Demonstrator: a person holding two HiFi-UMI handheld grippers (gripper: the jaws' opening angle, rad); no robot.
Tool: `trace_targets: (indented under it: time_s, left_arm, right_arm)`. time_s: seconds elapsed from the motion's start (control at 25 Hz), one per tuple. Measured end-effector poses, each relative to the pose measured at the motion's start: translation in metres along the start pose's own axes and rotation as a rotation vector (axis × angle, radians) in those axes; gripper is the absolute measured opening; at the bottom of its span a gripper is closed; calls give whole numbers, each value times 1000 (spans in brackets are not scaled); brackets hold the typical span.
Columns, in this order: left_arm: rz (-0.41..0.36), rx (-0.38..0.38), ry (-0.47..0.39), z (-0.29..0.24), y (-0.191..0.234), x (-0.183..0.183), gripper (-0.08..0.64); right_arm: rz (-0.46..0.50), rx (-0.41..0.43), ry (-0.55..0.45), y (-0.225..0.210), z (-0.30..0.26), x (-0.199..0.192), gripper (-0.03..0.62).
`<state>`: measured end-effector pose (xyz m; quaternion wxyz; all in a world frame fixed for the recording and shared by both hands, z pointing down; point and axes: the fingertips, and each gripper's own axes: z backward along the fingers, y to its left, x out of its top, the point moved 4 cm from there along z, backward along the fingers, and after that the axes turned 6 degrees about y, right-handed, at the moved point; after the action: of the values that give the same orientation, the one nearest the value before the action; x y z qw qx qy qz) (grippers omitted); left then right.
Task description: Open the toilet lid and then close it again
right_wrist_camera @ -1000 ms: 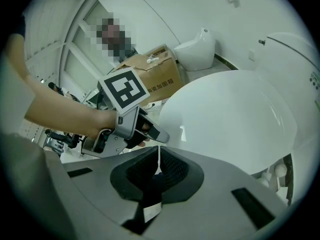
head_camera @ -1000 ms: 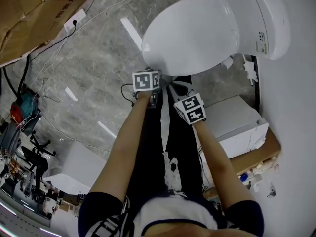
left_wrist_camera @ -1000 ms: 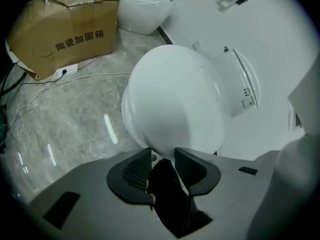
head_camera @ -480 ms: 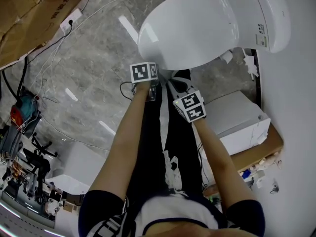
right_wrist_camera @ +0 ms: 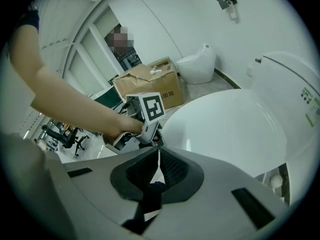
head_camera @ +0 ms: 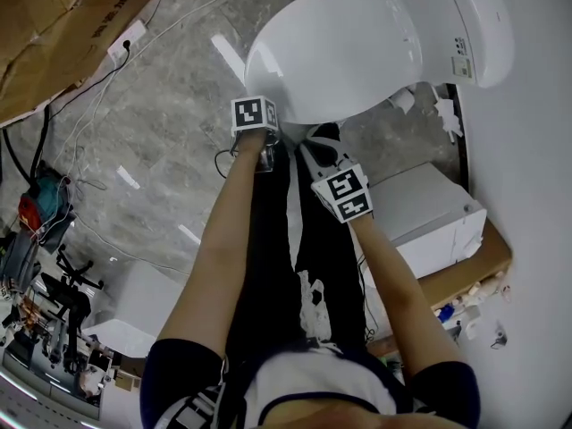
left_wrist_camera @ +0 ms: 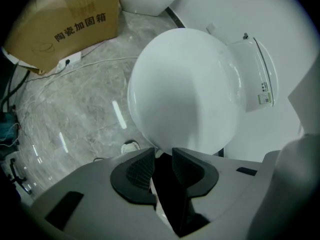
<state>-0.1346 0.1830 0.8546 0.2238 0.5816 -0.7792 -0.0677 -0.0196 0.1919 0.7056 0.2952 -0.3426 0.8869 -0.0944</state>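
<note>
Head view: toilet lid (head_camera: 349,52) down, at far side. Left gripper (left_wrist_camera: 163,153) jaws spread, just been closing, lid's near rim at their tips, unpinched. Right gripper (right_wrist_camera: 159,151) jaws pressed together, empty. Seat rim deep between jaws before lifting.

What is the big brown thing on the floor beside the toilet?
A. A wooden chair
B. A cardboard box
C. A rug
B: it is a folded-top cardboard box with print on its side, standing on the grey floor left of the toilet lid.
</note>
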Motion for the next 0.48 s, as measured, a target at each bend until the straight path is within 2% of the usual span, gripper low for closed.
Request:
trace_targets:
  time_s: [0.08,0.16,0.24,0.4,0.48]
  left_arm:
    - [-3,126,-54,8,10,-7,7]
    - [-33,197,-90,21,11,-23,6]
    - [-92,161,-167,44,0,-38,6]
    - [-194,-35,-365,92,-35,-60,6]
    - [-239,-77,-437,119,-50,-68,6]
  right_arm:
    - [10,-6,-25,2,9,6,17]
    - [16,-15,-37,4,17,10,15]
    - [17,-21,-45,7,24,15,15]
    - [8,-19,-66,20,41,27,15]
    - [-6,-13,-82,28,50,34,15]
